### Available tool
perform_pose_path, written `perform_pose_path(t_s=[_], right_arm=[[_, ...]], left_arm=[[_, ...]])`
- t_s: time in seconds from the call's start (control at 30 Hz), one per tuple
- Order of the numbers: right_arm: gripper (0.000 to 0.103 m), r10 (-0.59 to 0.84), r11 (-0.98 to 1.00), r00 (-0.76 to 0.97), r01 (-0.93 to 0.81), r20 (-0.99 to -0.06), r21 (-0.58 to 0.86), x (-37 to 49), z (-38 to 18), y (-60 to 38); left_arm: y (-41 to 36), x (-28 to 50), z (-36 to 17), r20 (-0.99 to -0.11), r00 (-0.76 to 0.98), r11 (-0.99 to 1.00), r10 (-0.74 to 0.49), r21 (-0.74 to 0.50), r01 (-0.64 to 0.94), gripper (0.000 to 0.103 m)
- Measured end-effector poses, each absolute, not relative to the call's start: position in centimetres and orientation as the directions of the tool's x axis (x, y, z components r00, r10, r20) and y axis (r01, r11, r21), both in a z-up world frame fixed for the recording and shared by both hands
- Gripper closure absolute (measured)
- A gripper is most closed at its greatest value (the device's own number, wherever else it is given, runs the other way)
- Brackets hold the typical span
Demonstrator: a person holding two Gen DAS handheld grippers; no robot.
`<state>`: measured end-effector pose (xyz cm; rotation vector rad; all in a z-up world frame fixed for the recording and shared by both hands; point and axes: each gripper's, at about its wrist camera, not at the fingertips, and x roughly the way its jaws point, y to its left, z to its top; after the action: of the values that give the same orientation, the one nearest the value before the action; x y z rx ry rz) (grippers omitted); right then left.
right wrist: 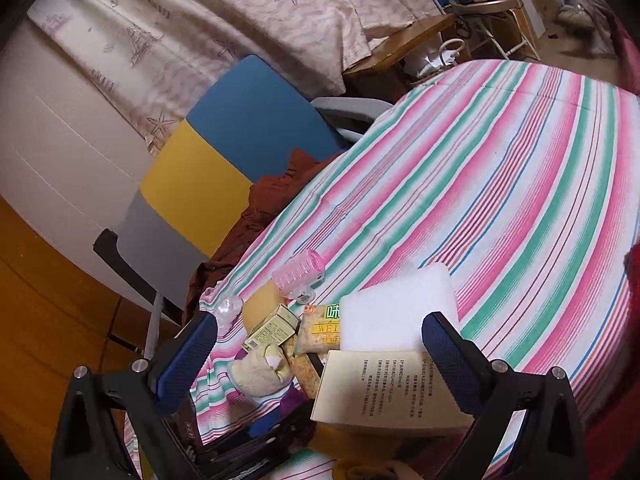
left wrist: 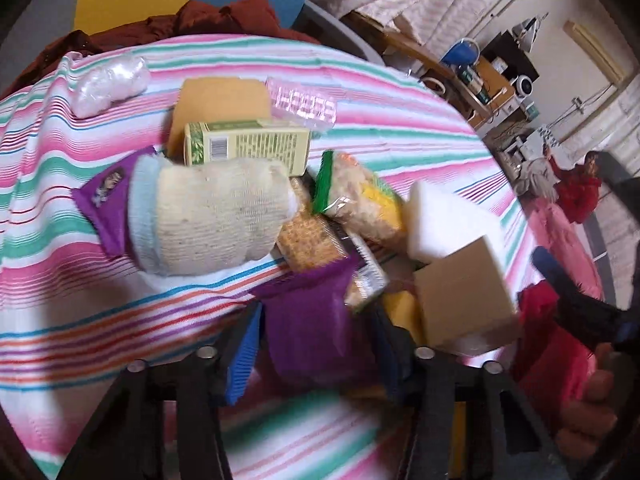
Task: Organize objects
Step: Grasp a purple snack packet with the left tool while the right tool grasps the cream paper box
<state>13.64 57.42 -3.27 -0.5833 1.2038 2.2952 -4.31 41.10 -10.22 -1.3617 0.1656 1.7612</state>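
Purple packet (left wrist: pixel 316 328) clamped in left jaws; right jaws wide, empty, above cardboard box (right wrist: pixel 384 390).

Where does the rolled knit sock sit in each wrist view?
Left wrist: the sock lies left of centre, in front of the green carton on the striped cloth.
Right wrist: the sock shows low, left of centre, between the right tongs' open fingers.
Shared landmark: the green carton, just beyond the sock in both views.
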Motion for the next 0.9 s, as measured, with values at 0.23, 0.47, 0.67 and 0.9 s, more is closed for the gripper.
perform_pose_path(t_s=[0.23,0.47,0.67,0.9], right_arm=[[0.0,0.218,-0.42,-0.77,-0.628,-0.599,0.655,14.3,-4.4,58.4],[0.0,0.221,-0.383,-0.666,-0.731,-0.713,0.564,13.6,-5.8,58.7],[0.0,0.254,-0.434,-0.569,-0.79,-0.782,0.433,12.9,-5.8,57.8],[0.0,0.271,-0.479,-0.51,-0.807,-0.817,0.345,12.7,-4.5,57.4]], left_arm=[[38.6,-2.8,-9.2,-0.824,-0.086,-0.555,0.56,-0.296,-0.778,0.064],[33.7,-0.2,-8.3,-0.834,-0.189,-0.554,0.518,-0.16,-0.817,0.064],[31.9,0.4,-9.7,-0.839,-0.229,-0.579,0.494,-0.121,-0.806,0.065],[31.6,0.9,-10.0,-0.827,-0.251,-0.569,0.502,-0.098,-0.816,0.066]])
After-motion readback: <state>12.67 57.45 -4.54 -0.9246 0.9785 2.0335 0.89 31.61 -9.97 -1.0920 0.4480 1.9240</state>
